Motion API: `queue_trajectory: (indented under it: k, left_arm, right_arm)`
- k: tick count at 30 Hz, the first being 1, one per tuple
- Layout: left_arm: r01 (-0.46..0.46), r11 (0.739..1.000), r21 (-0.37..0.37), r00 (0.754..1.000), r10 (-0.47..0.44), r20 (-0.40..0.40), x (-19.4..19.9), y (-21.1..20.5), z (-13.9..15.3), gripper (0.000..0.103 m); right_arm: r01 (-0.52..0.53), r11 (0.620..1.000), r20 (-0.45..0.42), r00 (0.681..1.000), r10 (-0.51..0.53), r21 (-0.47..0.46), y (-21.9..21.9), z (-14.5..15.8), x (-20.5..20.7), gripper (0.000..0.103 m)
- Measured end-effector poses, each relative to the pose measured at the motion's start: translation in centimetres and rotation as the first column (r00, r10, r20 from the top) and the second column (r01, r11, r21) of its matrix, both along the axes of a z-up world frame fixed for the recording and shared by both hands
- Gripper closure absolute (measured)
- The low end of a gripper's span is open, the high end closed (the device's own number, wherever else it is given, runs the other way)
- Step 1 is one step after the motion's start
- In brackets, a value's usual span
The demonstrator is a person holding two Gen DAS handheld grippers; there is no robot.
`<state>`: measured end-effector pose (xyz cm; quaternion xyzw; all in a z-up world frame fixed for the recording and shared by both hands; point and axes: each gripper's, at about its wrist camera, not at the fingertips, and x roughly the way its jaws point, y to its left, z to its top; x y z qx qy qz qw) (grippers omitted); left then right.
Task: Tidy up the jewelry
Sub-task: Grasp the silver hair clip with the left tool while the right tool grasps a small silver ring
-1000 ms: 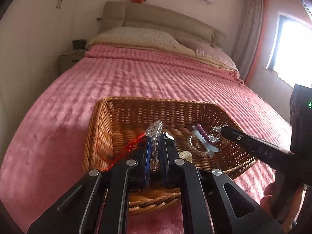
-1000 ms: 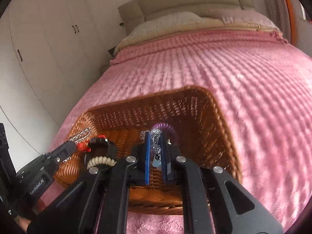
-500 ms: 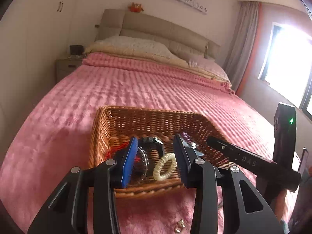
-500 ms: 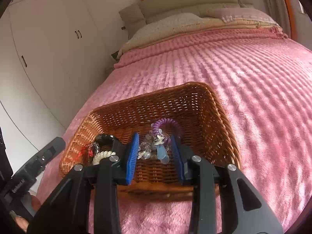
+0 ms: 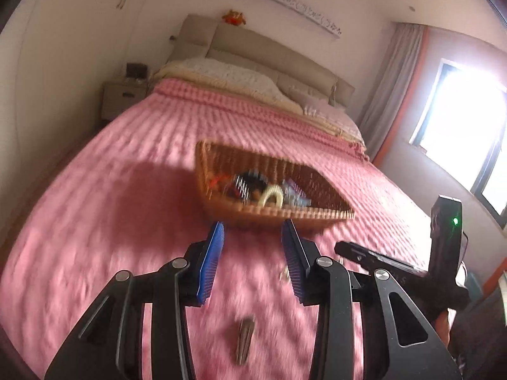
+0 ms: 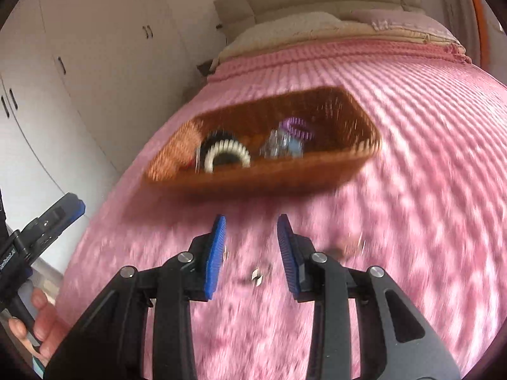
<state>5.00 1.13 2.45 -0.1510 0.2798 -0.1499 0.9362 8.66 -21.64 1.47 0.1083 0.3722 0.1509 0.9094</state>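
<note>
The wicker basket (image 5: pixel 272 213) of jewelry is set on the pink bedspread (image 5: pixel 104 221), just beyond both tongs. The left gripper (image 5: pixel 252 231) and right gripper (image 6: pixel 251 221) are seen spread, nothing pinched. A small metallic piece (image 6: pixel 257 277) is glimpsed on the cover between the right jaws. Basket contents are smeared by blur; only a cream coil (image 6: pixel 226 155) is made out

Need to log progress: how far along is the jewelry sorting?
Done: several pieces lie in the wicker basket. In hand: nothing; left gripper and right gripper are open, empty. Left: a hair clip and small blurred pieces on the pink bedspread.
</note>
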Motion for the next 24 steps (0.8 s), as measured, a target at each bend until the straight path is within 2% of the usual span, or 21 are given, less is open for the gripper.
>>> queue_trajectory:
  k: [4, 8, 12, 17, 24]
  left_arm:
    - [0.029, 1.0, -0.007, 0.997, -0.029, -0.077, -1.1, 0.2, -2.4, 0.066]
    - [0.058, 0.998, 0.008, 0.987, -0.056, -0.149, -1.2, -0.7, -4.9, 0.066]
    - [0.046, 0.997, 0.066, 0.985, -0.034, -0.166, -1.4, -1.3, -6.0, 0.068]
    - [0.076, 0.993, 0.086, 0.972, -0.055, -0.228, -0.7, -1.9, -7.5, 0.068]
    - [0.094, 0.981, 0.167, 0.968, -0.051, -0.248, 0.0, -3.6, -7.8, 0.068]
  right_arm:
    - [0.004, 1.0, -0.049, 0.999, -0.004, -0.011, 0.7, -1.8, -0.9, 0.072]
    - [0.019, 0.996, -0.066, 0.998, -0.024, -0.083, 1.6, -2.8, -1.8, 0.072]
    - [0.013, 0.989, -0.06, 0.998, -0.022, -0.15, 2.5, -3.4, -2.3, 0.072]
    - [-0.011, 0.978, -0.083, 0.997, -0.007, -0.21, 3.9, -4.3, -1.9, 0.072]
    - [0.007, 0.972, -0.121, 0.992, -0.036, -0.234, 4.3, -5.0, 0.1, 0.073]
